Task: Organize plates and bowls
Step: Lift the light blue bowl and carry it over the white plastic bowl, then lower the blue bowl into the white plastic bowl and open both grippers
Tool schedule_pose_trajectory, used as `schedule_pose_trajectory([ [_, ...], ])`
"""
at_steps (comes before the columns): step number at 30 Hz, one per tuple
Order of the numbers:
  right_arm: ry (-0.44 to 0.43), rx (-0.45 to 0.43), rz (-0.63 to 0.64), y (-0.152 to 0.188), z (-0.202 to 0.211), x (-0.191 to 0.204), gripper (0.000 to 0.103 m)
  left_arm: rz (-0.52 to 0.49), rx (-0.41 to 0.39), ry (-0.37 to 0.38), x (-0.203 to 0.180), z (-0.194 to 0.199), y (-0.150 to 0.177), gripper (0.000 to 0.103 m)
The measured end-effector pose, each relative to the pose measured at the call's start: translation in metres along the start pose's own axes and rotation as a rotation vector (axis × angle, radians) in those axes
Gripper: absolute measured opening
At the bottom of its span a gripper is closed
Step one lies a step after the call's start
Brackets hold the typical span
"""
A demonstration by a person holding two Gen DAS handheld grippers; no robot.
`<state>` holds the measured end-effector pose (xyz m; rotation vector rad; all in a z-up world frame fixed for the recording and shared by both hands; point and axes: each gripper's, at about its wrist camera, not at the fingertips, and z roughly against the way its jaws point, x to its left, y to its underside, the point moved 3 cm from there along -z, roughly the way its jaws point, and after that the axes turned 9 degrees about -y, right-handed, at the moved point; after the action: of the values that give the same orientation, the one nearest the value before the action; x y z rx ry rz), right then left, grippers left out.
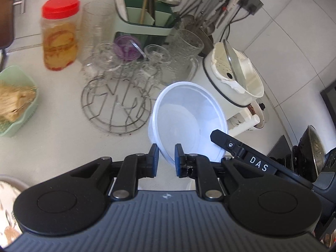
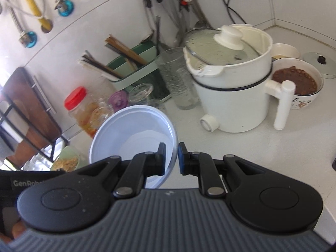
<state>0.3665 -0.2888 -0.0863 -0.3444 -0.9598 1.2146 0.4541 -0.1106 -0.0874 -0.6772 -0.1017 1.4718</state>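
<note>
**White bowl held by 2 grippers above the counter**

The white bowl hangs tilted in the air, its rim pinched between the pads of the left gripper and, on the opposite side, the right gripper; both sets of fingers are clamped on that rim. Holding 2 edges likely steadies a light, slippery bowl. The wire rack, glasses and white cooker crowd the far side; bare counter lies open to the right.

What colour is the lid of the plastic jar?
Red: the clear plastic jar's round lid shows best in the left wrist view.
</note>
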Motion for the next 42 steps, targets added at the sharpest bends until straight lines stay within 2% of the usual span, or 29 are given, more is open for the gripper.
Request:
schedule_pose_trajectory([
  [10,-0.038,0.047,0.029,0.014,-0.005,0.018,0.015,0.051,0.011,-0.016,0.027,0.007,0.012,0.017],
  [14,-0.055,0.090,0.024,0.026,-0.005,0.016,0.015,0.004,-0.001,-0.042,0.029,0.012,0.024,0.017],
  [28,-0.074,0.231,0.011,0.081,-0.009,0.025,0.015,0.048,0.104,-0.059,0.070,0.010,0.069,0.017],
  [34,-0.083,0.280,0.006,0.095,-0.014,0.026,0.017,0.035,0.136,-0.061,0.081,0.009,0.076,0.017],
  [42,-0.080,0.277,0.021,0.098,-0.014,0.030,0.018,0.046,0.146,-0.069,0.085,0.010,0.069,0.017],
])
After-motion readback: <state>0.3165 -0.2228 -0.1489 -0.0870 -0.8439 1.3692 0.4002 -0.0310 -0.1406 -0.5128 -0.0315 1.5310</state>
